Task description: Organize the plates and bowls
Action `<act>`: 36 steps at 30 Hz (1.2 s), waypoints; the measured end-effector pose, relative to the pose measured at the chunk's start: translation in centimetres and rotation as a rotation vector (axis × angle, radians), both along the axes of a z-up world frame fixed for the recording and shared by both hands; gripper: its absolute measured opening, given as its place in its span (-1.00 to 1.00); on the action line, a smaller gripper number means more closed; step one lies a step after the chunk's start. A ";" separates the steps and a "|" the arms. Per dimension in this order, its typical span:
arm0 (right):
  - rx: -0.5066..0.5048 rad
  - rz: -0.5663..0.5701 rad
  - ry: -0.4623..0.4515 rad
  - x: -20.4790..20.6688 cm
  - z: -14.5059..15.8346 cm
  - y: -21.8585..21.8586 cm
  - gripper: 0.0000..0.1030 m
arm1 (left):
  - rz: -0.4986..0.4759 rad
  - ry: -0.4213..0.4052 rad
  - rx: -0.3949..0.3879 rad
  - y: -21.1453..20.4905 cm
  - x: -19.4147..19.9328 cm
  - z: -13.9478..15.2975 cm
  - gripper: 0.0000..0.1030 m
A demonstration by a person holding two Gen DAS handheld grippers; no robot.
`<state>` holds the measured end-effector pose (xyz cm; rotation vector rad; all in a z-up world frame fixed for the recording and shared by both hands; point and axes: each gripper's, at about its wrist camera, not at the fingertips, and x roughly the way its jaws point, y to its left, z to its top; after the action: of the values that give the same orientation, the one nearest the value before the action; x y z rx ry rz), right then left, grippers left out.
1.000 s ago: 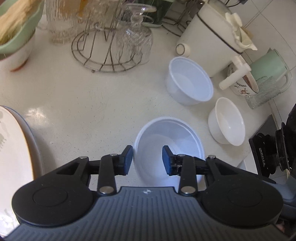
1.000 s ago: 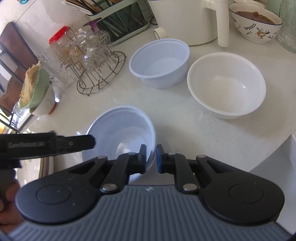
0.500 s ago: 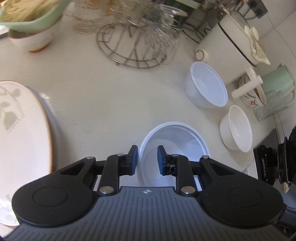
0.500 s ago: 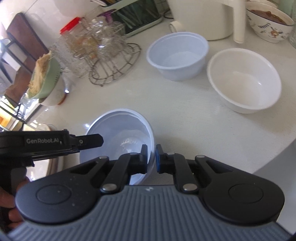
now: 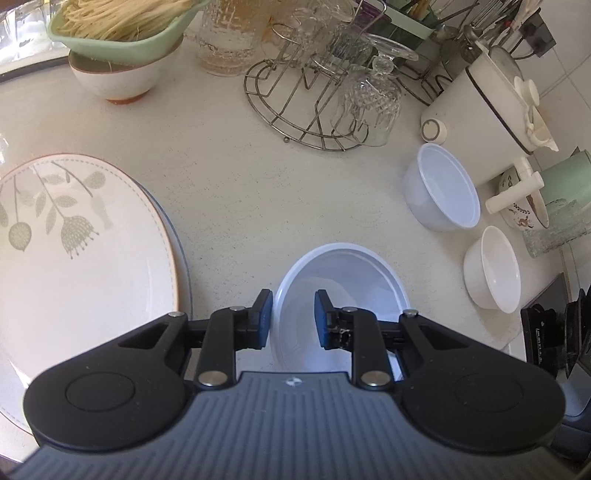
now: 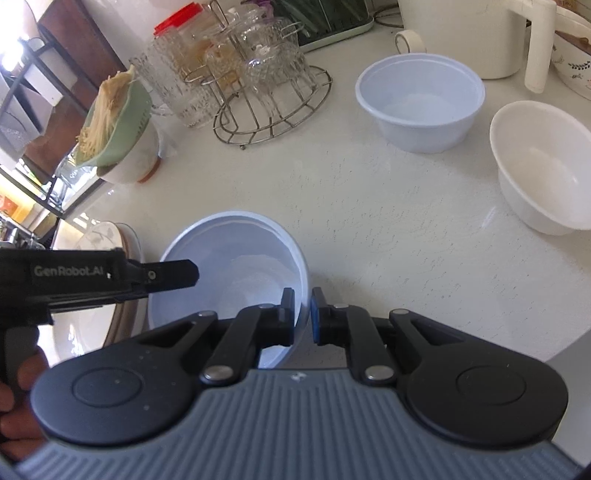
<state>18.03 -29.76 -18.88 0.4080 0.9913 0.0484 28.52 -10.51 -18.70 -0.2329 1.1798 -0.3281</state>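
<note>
A translucent white plastic bowl (image 5: 341, 291) sits low in the middle of the left wrist view on the speckled cream countertop (image 5: 229, 177), and both tongs work its rim from opposite sides. The left gripper (image 5: 291, 317) straddles the near rim: one blue pad (image 5: 264, 318) is outside the wall, the other inside the bowl. Its jaws have just been closing, but a clear gap remains, and I cannot tell whether the pads press the wall. The right gripper (image 6: 303, 317) is clamped nearly closed on the bowl's thin rim (image 6: 236, 258), which passes between its two pads at lower centre of the right wrist view. There, the left tool enters from the left edge, held by a hand (image 6: 16, 398) at the lower left.

At the left of the left wrist view lies a large round white plate with a grey leaf pattern (image 5: 74, 251), stacked on another plate, just beside the held bowl. At the right are a second translucent white plastic bowl (image 5: 441, 192) and, below it, an opaque white bowl (image 5: 493, 271), close together. A round wire glass rack (image 5: 314, 99) with upturned glasses stands at upper centre. A pale green colander of noodles (image 5: 122, 26) rests on a white bowl at upper left. A white appliance (image 5: 487, 110) stands at upper right.
</note>
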 end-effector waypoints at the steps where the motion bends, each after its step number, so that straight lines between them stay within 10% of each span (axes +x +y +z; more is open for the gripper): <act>1: -0.003 -0.003 0.002 0.0 -0.1 0.1 -0.73 | -0.003 -0.001 0.004 0.0 0.0 0.0 -0.46; 9: -0.039 -0.011 -0.034 -0.4 1.1 0.0 -0.69 | -0.013 -0.057 0.068 -0.1 -0.3 1.3 -0.08; 13: -0.074 -0.021 -0.082 -1.2 2.3 0.1 -0.14 | -0.004 -0.078 0.062 0.5 -1.0 2.5 -0.08; 36: -0.100 -0.017 -0.337 -14.0 11.2 0.5 -0.15 | -0.017 -0.253 0.086 0.8 -14.6 12.2 -0.07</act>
<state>4.04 -29.23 -7.66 0.3040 0.6546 0.0501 13.90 -9.75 -6.52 -0.1025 0.9444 -0.3110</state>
